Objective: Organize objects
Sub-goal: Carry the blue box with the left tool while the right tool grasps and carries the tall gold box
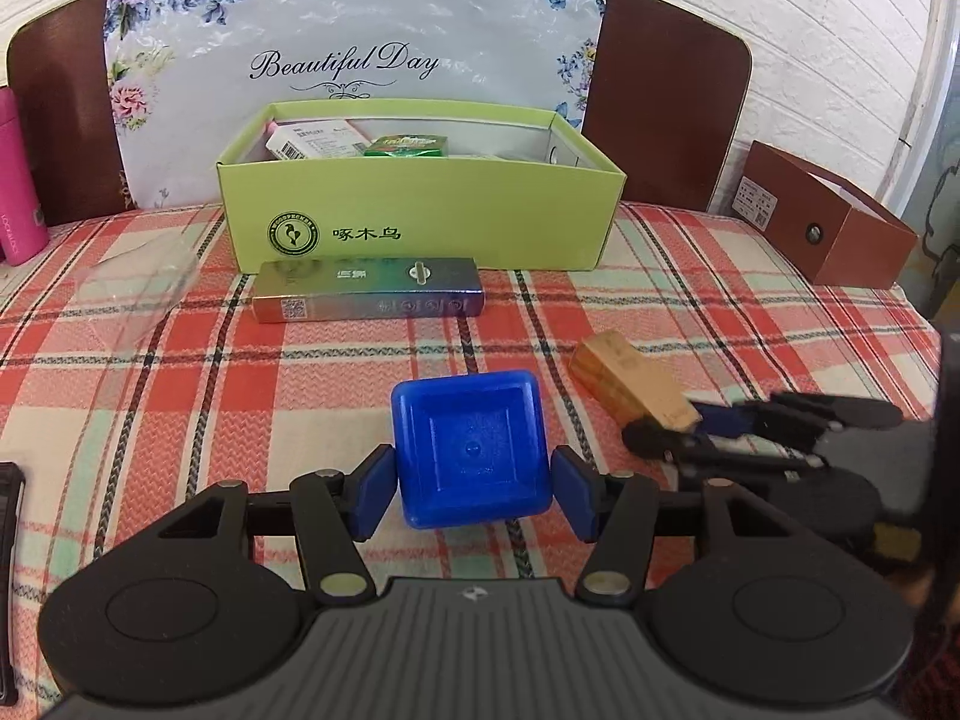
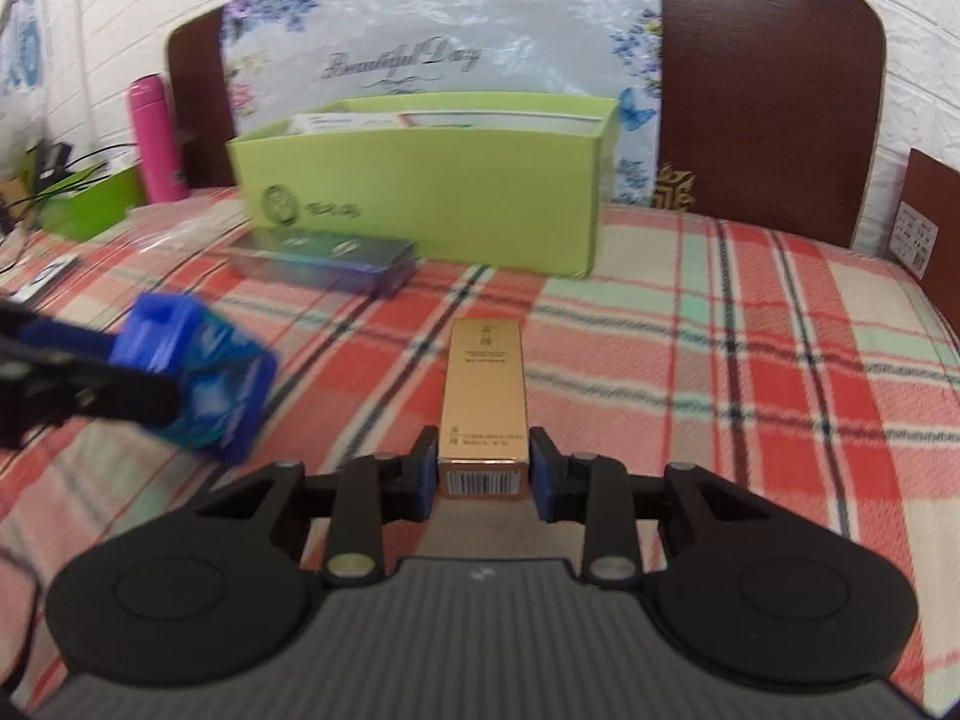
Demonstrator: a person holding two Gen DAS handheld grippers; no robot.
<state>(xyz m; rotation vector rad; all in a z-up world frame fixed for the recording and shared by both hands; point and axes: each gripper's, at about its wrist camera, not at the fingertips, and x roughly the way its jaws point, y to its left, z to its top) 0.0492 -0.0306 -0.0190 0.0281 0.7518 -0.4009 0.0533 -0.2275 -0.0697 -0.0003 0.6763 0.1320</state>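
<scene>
My left gripper (image 1: 473,495) is shut on a blue square plastic box (image 1: 471,447), its hollow underside facing the camera; it also shows in the right wrist view (image 2: 198,378), blurred, at the left. My right gripper (image 2: 483,480) is shut on the near end of a long gold carton (image 2: 485,396), which shows in the left wrist view (image 1: 630,381) at the right. An open green box (image 1: 420,204) with several packets inside stands at the back. A shiny silver-green carton (image 1: 369,297) lies in front of it.
A plaid cloth (image 1: 240,396) covers the surface. A pink bottle (image 1: 18,180) stands at the far left, a brown box (image 1: 828,234) at the far right. A clear plastic sheet (image 1: 138,288) lies left of the green box. A floral bag (image 1: 354,36) leans on the headboard behind.
</scene>
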